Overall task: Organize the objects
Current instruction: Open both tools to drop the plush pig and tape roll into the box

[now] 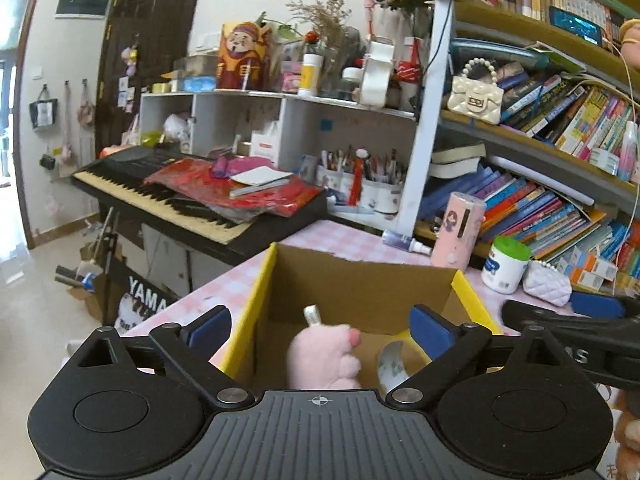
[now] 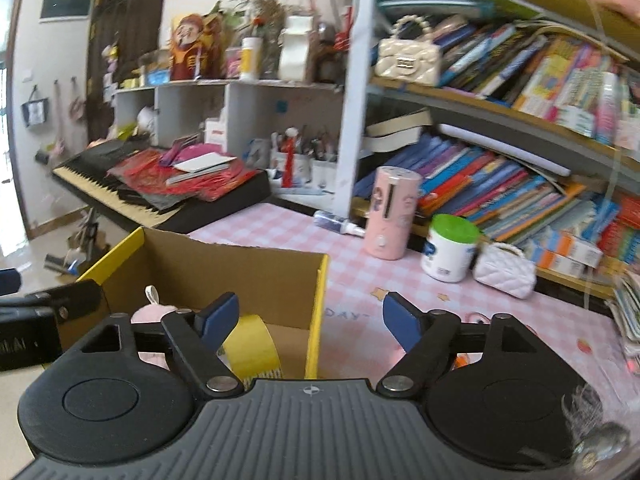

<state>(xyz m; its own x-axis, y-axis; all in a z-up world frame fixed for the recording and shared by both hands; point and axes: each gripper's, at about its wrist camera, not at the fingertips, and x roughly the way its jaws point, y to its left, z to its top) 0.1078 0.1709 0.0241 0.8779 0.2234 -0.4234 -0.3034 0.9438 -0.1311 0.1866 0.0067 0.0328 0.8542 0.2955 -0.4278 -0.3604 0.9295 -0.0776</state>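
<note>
Pink-checked cloth covers the desk, crowded at the back by a bookshelf and a keyboard. An open cardboard box with yellow edges stands near the desk's front-left corner, holding a pink plush toy and a yellow tape roll. The left gripper hangs over the box, fingers apart and empty. The right gripper straddles the box's right wall, fingers apart, with bare cloth to its right.
</note>
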